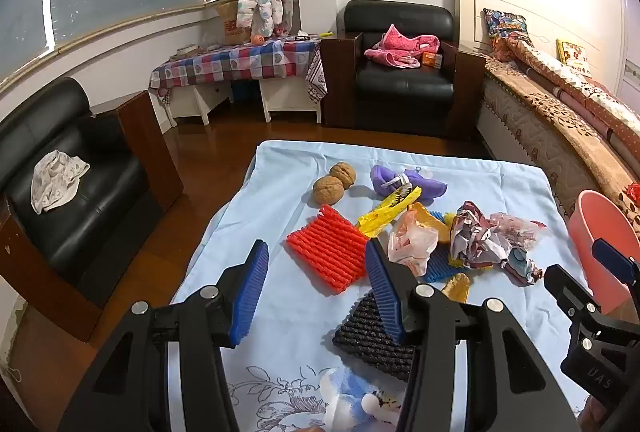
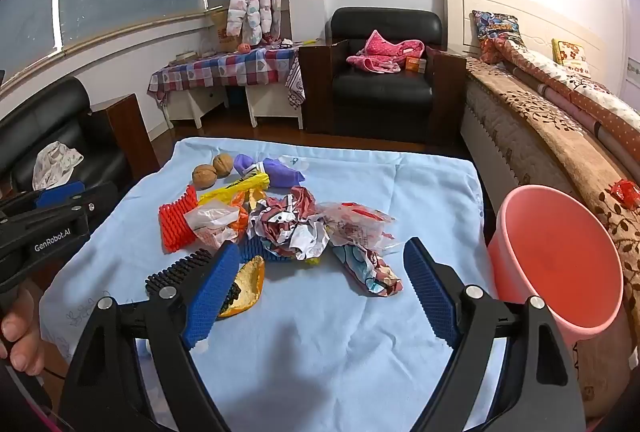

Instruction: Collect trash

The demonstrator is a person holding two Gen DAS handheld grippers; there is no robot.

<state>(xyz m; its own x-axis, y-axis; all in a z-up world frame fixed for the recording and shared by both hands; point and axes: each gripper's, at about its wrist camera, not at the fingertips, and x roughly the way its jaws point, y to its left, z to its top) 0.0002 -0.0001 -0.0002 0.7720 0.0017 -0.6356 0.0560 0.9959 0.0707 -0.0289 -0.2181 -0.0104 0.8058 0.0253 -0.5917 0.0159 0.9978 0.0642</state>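
Note:
A pile of trash lies on a light blue cloth (image 1: 280, 167) (image 2: 360, 332): a red foam net (image 1: 330, 252) (image 2: 174, 224), a black foam net (image 1: 372, 344) (image 2: 180, 272), a yellow wrapper (image 1: 386, 211) (image 2: 236, 189), crumpled paper (image 1: 476, 232) (image 2: 296, 224), clear plastic bags (image 1: 412, 244) (image 2: 356, 224), a purple glove (image 1: 412, 183) (image 2: 280, 171) and two walnuts (image 1: 334, 181) (image 2: 212, 169). A pink bin (image 1: 600, 244) (image 2: 560, 260) stands at the table's right edge. My left gripper (image 1: 316, 292) is open and empty above the near left of the pile. My right gripper (image 2: 320, 292) is open and empty near the patterned wrapper (image 2: 372, 272).
Black armchairs stand at the left (image 1: 60, 191) and at the back (image 1: 400, 71). A bed (image 1: 560, 111) runs along the right wall. A checked-cloth side table (image 1: 240, 63) stands at the back. A gold foil piece (image 2: 248, 284) lies by the black net.

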